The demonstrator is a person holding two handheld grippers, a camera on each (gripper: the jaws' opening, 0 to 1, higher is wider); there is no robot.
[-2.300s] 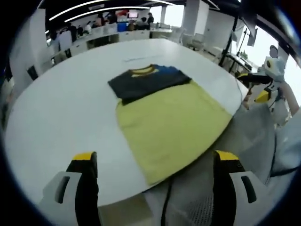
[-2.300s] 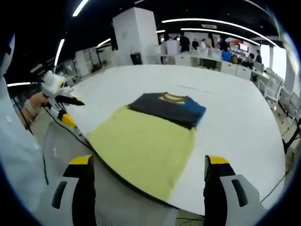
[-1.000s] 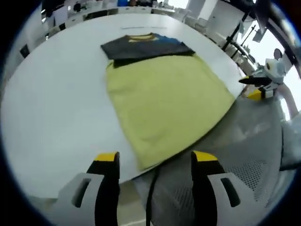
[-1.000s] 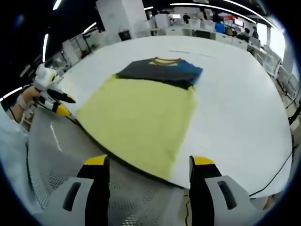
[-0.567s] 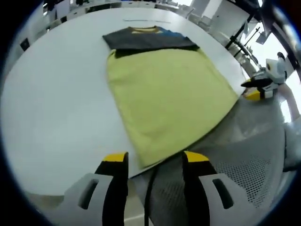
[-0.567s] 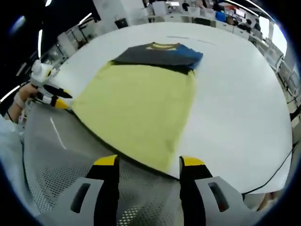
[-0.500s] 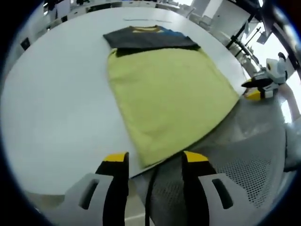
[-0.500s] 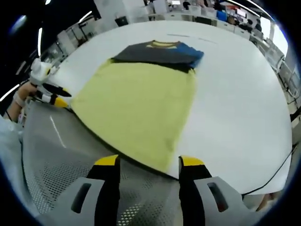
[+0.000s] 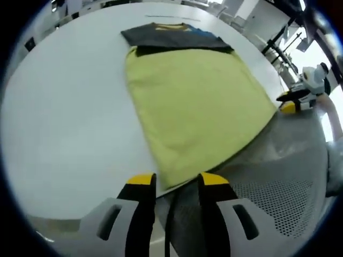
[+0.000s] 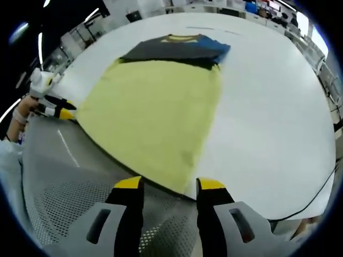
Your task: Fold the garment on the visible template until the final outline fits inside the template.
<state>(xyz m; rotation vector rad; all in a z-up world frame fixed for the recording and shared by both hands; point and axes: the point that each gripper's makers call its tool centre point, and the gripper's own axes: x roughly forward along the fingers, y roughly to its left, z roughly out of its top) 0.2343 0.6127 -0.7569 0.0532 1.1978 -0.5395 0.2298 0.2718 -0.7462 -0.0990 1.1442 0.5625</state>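
The garment [image 9: 187, 101] lies flat on a smooth white round table [image 9: 64, 118], a soft matte yellow-green body with a dark top fold and blue patch at 12 o'clock (its near corner hangs over the table edge). My left gripper [image 9: 172, 184] has its jaws narrowly parted around that near corner at 6 o'clock, not closed on it. My right gripper [image 10: 169, 188] is likewise slightly parted at the other near corner. Grey perforated mesh [image 10: 64, 203] lies below.
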